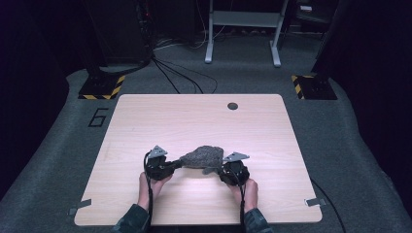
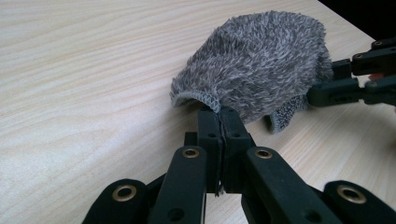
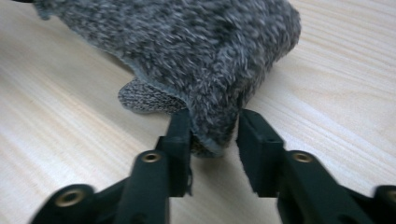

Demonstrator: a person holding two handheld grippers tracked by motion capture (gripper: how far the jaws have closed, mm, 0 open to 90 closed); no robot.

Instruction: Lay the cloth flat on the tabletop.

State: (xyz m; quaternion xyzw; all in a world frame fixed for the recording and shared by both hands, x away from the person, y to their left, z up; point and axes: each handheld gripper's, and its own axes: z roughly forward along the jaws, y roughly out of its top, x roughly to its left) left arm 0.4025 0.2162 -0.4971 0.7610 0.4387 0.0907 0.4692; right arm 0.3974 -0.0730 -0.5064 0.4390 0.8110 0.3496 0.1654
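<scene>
Looking along my left gripper [image 2: 219,122] first, I see its two black jaws pressed flat together with the bound edge of a fuzzy grey knitted fabric piece [image 2: 261,65] pinched between their tips, so that side is clamped on the cloth. Just past those tips the fabric bulges up in a rounded, shaggy mound, and a flap of its tighter-knit inner side hangs down to the pale wooden tabletop [image 2: 84,84] beyond and to the right of them. Farther on, at the far side of the mound, my right gripper [image 2: 322,91] reaches in and meets the fabric's other end. Along the right gripper [image 3: 215,128] itself, the jaws stand parted with a drooping fold of the same fuzzy fabric [image 3: 187,42] hanging down into the gap; the fold lies against the left jaw and sits apart from the right one, so this side is spread and not squeezing the cloth. Beyond those fingertips the fabric rises and stretches away over the wood grain [image 3: 336,79]. From the high view, both of my hands come in from the near edge, the left hand [image 1: 148,187] and the right hand [image 1: 248,191] each behind its gripper [image 1: 172,165] [image 1: 221,170], with the grey fabric piece [image 1: 204,156] spanning between the two sets of fingertips over the near half of the table [image 1: 194,116]. A small dark round hole [image 1: 232,106] sits in the tabletop well beyond the fingers, near the far edge.
</scene>
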